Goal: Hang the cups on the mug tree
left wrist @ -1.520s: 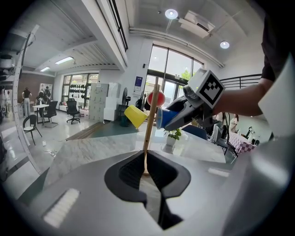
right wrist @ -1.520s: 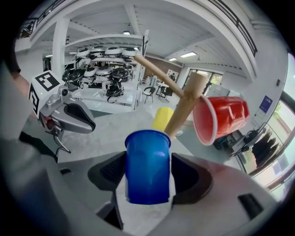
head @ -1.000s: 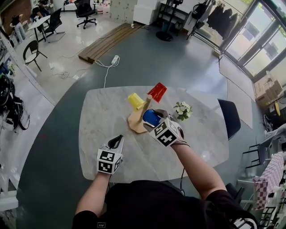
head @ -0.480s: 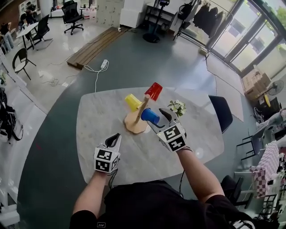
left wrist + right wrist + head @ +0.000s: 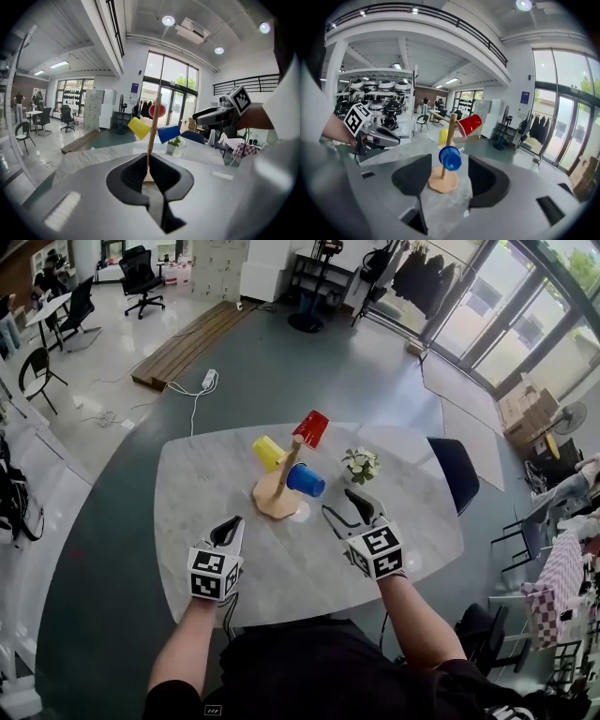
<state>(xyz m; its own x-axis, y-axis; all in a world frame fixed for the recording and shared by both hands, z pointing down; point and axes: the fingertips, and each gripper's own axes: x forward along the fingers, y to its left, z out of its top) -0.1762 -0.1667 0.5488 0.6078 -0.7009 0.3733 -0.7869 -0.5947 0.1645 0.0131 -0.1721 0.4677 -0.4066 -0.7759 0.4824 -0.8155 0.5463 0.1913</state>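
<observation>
Hanging status: we count three cups on the mug tree (image 5: 277,501), each one off the bench (image 5: 206,493) surface.
Mug tree: wooden, with an upright pole on a round base. We place it near the middle of the bench, beyond both tools.
Red cup (image 5: 311,428): tilted at the top of the pole, leaning out to the right in the head view.
Yellow cup (image 5: 267,452): tilted on the left side of the pole, a little below the red one.
Blue cup (image 5: 306,480): on the right side of the pole and the lowest of the three. We see one end of it facing the right tool.
Left tool (image 5: 232,523): jaws together with only a thin slit between them, and nothing gripped. In its own view we see the pole lined up past the tips. It sits over the near left part of the bench, well apart from the tree.
Right tool (image 5: 339,502): jaws wide apart, having just been closing a little, with nothing between the pads. In its own view the blue cup shows in the gap, but we read it as beyond the tips and not touching. It is near the tree, on the near right side.
Plant (image 5: 360,465): small, in a pot on the bench, to the right of the tree and just past the right tool.
Chair (image 5: 459,470): dark, at the right edge of the bench.
</observation>
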